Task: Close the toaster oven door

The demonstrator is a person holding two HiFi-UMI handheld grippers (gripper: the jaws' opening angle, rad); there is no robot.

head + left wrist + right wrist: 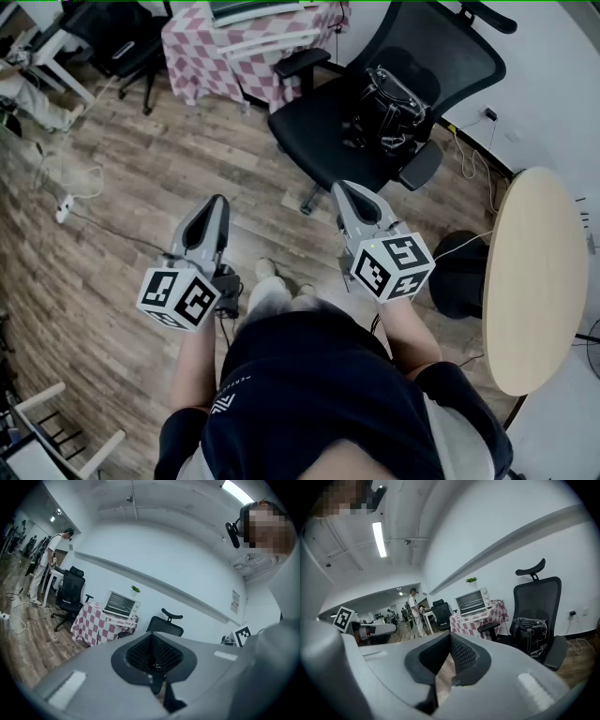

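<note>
The white toaster oven (121, 603) stands on a table with a red-and-white checked cloth (96, 623) against the far wall. Its door (120, 618) hangs open, folded down in front. The toaster oven (472, 601) also shows in the right gripper view, and the head view catches only its lower part (258, 11) at the top edge. My left gripper (217, 202) and right gripper (343, 189) are held at waist height, pointing forward, both far from the oven. The left gripper (151, 635) and right gripper (450, 635) are each shut on nothing.
A black office chair (375, 112) with a black bag (389, 103) on its seat stands ahead to the right. A round light-wood table (530, 281) is at my right. Cables and a power strip (64, 206) lie on the wood floor at left. A person (44, 569) stands far off.
</note>
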